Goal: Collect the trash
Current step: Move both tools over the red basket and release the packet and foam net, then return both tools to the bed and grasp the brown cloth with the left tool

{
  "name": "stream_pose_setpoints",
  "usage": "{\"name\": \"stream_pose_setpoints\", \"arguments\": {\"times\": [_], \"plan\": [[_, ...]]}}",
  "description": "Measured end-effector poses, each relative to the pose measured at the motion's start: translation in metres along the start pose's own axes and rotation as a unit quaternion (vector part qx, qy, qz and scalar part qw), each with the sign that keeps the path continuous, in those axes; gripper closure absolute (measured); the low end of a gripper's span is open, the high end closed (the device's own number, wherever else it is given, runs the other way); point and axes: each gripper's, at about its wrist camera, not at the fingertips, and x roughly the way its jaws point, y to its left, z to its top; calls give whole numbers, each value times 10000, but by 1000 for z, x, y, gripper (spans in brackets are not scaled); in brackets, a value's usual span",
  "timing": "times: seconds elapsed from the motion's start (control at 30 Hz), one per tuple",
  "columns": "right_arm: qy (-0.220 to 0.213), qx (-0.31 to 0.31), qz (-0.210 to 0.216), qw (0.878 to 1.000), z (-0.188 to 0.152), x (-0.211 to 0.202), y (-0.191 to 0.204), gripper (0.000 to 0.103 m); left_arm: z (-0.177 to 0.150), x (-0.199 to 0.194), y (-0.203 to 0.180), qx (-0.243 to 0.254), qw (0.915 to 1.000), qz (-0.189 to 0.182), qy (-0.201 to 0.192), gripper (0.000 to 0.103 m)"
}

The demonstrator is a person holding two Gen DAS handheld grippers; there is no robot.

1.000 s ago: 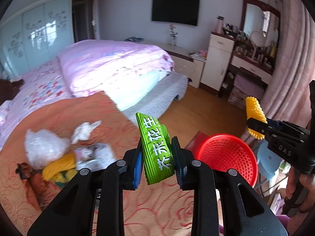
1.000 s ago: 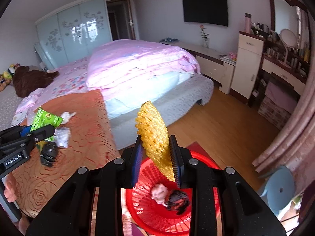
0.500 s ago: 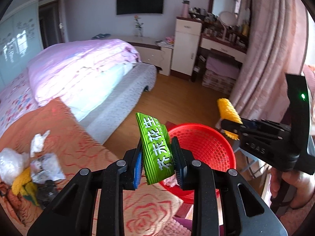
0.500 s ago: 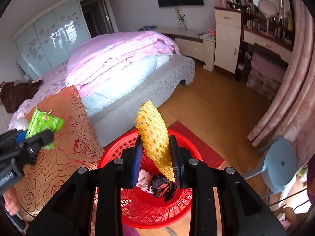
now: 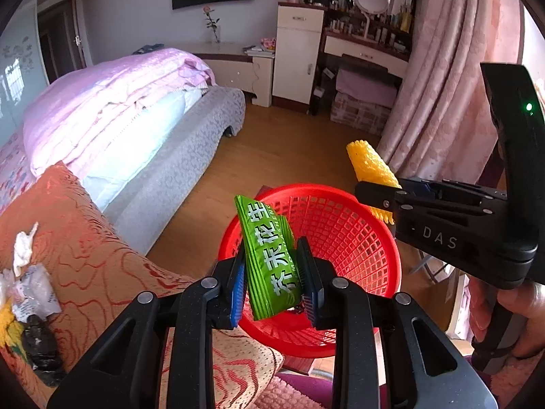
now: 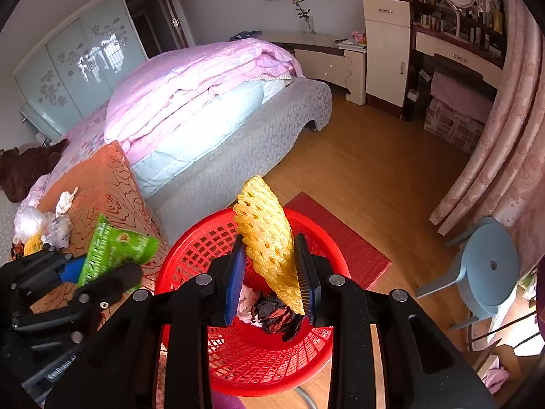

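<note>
My left gripper (image 5: 275,277) is shut on a green snack wrapper (image 5: 269,255) and holds it above the near rim of the red mesh basket (image 5: 344,235). My right gripper (image 6: 272,274) is shut on a yellow foam net (image 6: 267,238) above the same basket (image 6: 269,361), which holds pink and black scraps (image 6: 272,312). Each gripper shows in the other's view: the right one with the net (image 5: 369,170), the left one with the wrapper (image 6: 115,248). More trash (image 5: 30,293) lies on the orange bedspread (image 5: 102,272).
A bed with a pink quilt (image 6: 204,81) stands beyond the basket. A red mat (image 6: 340,235) lies on the wood floor. A blue stool (image 6: 483,266) is at the right by pink curtains (image 6: 504,143). A dresser (image 6: 385,47) lines the far wall.
Both grippers have moved from the bedspread side toward the basket and now sit over it, each still shut on its piece of trash. The trash pile has slid to the left edge.
</note>
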Motion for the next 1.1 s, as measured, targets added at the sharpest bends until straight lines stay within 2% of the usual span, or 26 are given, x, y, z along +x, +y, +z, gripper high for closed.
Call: {"name": "stream_pose_setpoints", "arguments": {"times": [0.07,0.1,0.23,0.3,0.53,0.6,0.7,1.1], "plan": [[13,14,-14,10000,0,2,-2,73,-2,4,-1,11,10000,-17,41,73],[14,37,-22,10000,0,2,-3,68,-3,5,-1,18,10000,-15,48,69],[-17,103,-35,9999,0,2,-6,61,-5,5,0,21,10000,15,21,54],[-28,117,-35,9999,1,2,-7,55,-5,5,2,-14,10000,39,19,51],[-42,132,-25,9999,1,0,-8,49,-5,-3,2,-22,9998,198,-80,39],[-72,175,2,9998,1,-1,-9,40,-5,-6,4,-49,9997,225,-114,38],[-131,229,25,9996,0,-4,-10,32,-6,-12,9,-106,9995,265,-158,37],[-177,155,-24,9997,0,-7,-5,32,-5,-37,28,-436,9971,460,-412,35]]}}
